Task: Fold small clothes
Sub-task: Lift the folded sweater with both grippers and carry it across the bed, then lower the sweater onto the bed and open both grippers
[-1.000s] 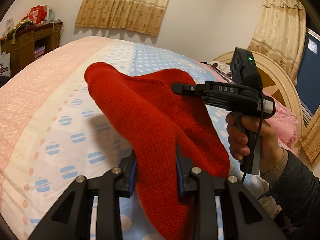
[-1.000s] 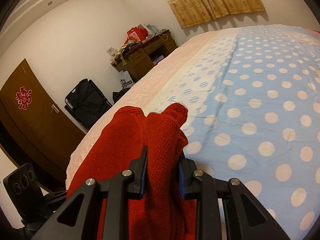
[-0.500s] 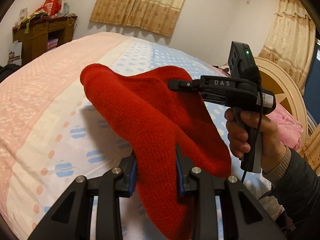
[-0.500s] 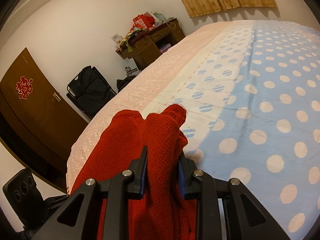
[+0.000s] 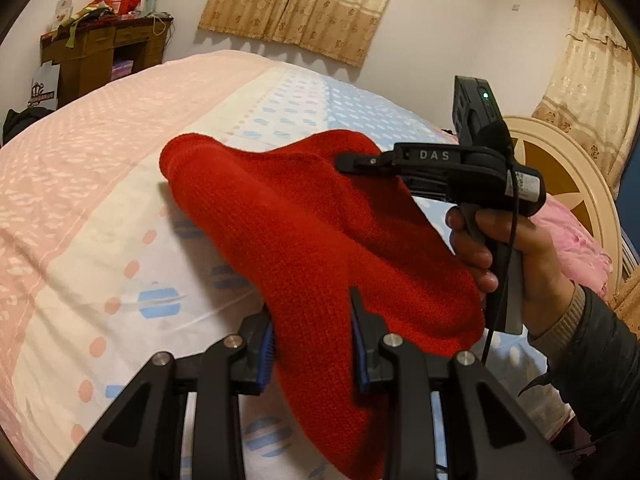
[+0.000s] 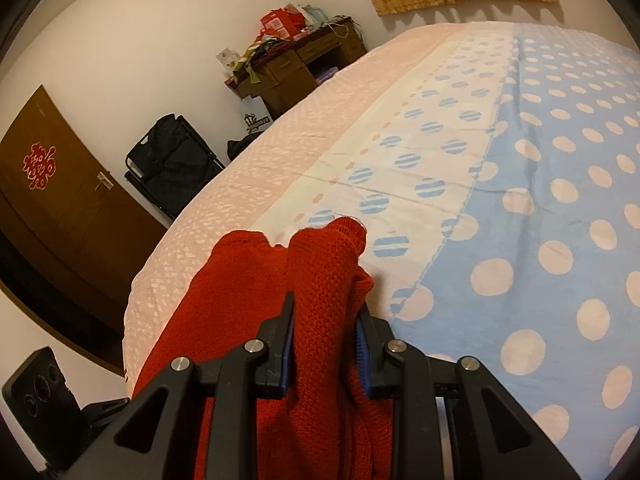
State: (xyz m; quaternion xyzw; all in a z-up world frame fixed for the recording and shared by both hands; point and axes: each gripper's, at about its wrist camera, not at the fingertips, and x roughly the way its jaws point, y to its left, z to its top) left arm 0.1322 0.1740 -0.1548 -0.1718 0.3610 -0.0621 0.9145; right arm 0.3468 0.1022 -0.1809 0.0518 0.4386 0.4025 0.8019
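Note:
A red knitted garment (image 5: 304,232) hangs in the air above the bed, stretched between both grippers. My left gripper (image 5: 312,334) is shut on its near edge. My right gripper (image 5: 356,160) shows in the left wrist view, held by a hand, pinching the garment's far right corner. In the right wrist view my right gripper (image 6: 325,330) is shut on a bunched fold of the red garment (image 6: 320,280), which droops to the left below it.
The bed (image 5: 100,208) has a pink, white and blue dotted sheet (image 6: 540,200). A wooden desk (image 5: 100,52) with clutter stands by the wall. A cream headboard (image 5: 568,176) and a pink pillow (image 5: 576,248) are at right. A brown door (image 6: 52,208) and a black bag (image 6: 172,160) are far left.
Both grippers have carried the red garment lower and closer to the sheet. Both stay shut on it.

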